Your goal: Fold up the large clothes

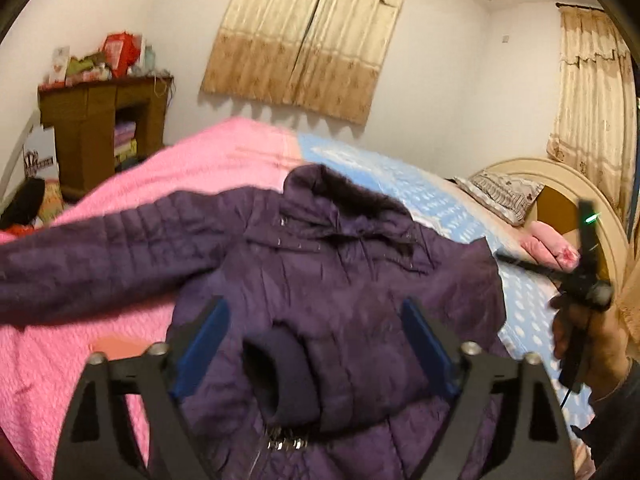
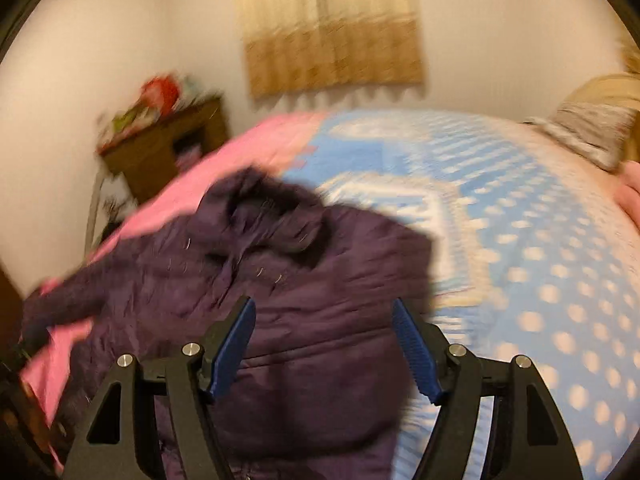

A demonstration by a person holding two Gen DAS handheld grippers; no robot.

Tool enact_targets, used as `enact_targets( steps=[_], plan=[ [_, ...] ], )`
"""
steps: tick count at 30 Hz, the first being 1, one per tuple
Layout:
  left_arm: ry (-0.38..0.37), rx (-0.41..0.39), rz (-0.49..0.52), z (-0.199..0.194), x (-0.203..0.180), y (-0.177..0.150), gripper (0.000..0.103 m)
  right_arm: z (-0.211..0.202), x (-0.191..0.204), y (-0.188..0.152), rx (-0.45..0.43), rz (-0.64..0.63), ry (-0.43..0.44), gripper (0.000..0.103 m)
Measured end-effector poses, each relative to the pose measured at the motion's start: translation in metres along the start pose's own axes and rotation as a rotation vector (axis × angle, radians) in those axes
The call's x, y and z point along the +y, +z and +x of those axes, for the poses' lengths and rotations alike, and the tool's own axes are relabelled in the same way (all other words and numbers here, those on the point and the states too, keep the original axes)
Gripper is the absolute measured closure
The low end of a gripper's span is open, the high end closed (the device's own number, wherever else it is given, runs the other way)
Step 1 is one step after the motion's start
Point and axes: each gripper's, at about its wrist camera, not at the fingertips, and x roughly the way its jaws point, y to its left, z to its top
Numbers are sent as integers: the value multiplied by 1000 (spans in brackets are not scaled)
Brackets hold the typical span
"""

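A bed [image 1: 100, 320] carries a pink cover [image 1: 224, 156] and a blue dotted cover [image 2: 540, 280]. A purple padded coat [image 1: 328, 280] lies across their seam near the bed's front edge, one sleeve [image 1: 100, 248] stretched over the pink side. Left tongs [image 1: 316, 340] stand released above it; right tongs [image 2: 324, 344] are likewise spread, gripping nothing.

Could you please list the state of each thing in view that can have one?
Purple padded jacket: lying on the bed, one sleeve folded across the body, the other stretched out.
Left hand-held gripper: open, holding nothing.
Right hand-held gripper: open, holding nothing.
Window curtains: drawn shut.
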Motion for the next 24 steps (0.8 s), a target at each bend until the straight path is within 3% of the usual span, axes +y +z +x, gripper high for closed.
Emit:
enact_targets(
  steps=[3,5,8,15,18,20,24],
  plan=[
    [79,98,72,40,-11,-4,6,43,2,-12,121,-53,-100,32],
    [150,223,91,73,-10,-15,7,71,-12,-34,207,20,-107,32],
    [123,312,57,100,2,-32,2,72,-13,-57,144,-18,-124,32],
    [86,282,28,89,5,-25,0,72,-9,-57,125,-21,-147,32],
    [74,182,19,64,1,-7,0,68,-10,-52,127,-20,-145,31],
    [78,135,40,58,-2,2,0,51,-5,-43,103,-3,-192,31],
    [144,189,29,83,5,-3,0,9,25,-31,6,-10,-159,31]
  ],
)
